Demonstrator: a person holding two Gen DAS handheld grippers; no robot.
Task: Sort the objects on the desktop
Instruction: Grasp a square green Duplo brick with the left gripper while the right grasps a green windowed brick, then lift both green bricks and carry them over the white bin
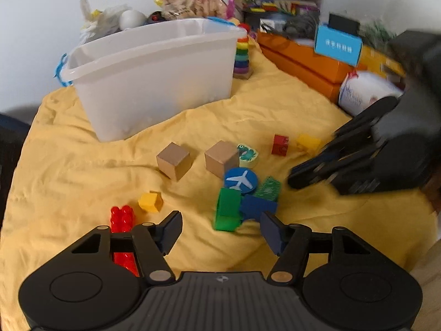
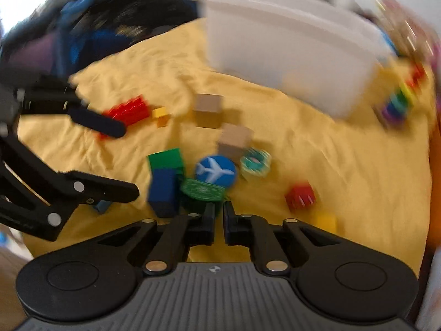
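Toys lie on a yellow cloth [image 1: 82, 165]: two wooden cubes [image 1: 174, 160] [image 1: 221, 159], a blue airplane disc [image 1: 240, 180], a green block [image 1: 227, 213], a blue block [image 1: 257, 207], a red brick [image 1: 122, 215], a small yellow block [image 1: 151, 202], a red cube [image 1: 280, 144]. A white plastic bin [image 1: 154, 74] stands behind them. My left gripper [image 1: 220, 230] is open and empty, just short of the green block. My right gripper [image 2: 219, 216] is shut and empty, close to a green patterned piece [image 2: 202, 189]; it also shows in the left wrist view [image 1: 311, 172]. The right wrist view is blurred.
Orange boxes [image 1: 303, 55], a blue card [image 1: 337, 44] and a white bag [image 1: 363, 89] line the right back. A rainbow ring stacker [image 1: 242, 58] stands beside the bin. Bags of toys [image 1: 190, 1] pile against the wall. A dark bag [image 2: 110, 24] lies at the cloth's left.
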